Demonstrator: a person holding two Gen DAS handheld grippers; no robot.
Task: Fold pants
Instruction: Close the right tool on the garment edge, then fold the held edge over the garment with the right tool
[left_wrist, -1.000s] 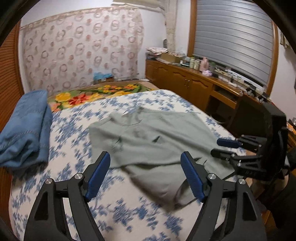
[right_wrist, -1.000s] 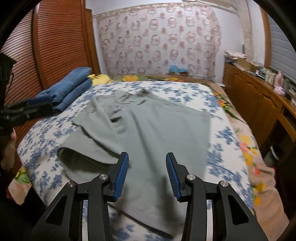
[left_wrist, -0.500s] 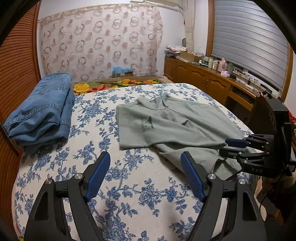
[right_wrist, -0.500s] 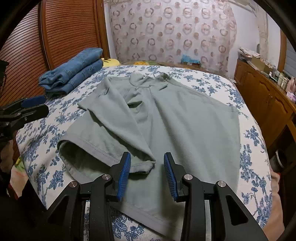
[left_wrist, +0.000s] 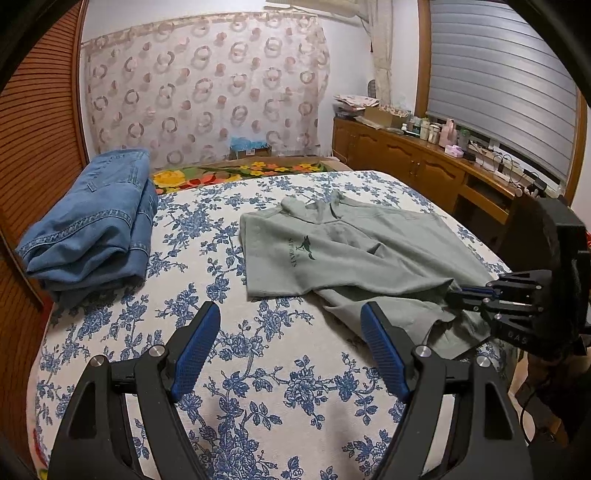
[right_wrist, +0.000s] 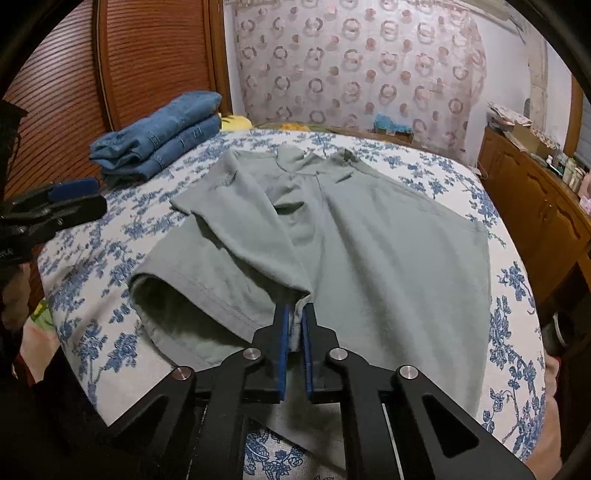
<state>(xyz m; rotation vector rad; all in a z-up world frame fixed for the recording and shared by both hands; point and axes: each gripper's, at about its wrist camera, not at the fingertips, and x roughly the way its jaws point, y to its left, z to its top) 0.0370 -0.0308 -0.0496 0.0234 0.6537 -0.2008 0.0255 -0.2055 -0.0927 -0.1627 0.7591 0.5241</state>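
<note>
Your right hand-held gripper is clamped on a folded corner of the grey-green garment, which lies spread on the floral bed. Your left hand-held gripper hangs wide open over bare bedspread, holding nothing. Folded jeans sit well apart by the wooden wall. A cluttered cabinet lines the bed's right edge.

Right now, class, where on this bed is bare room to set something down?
Bare sheet lies between the folded jeans and the grey-green garment, reaching the near edge under the open left gripper. Crowded: around the right gripper, shut on the garment.
</note>
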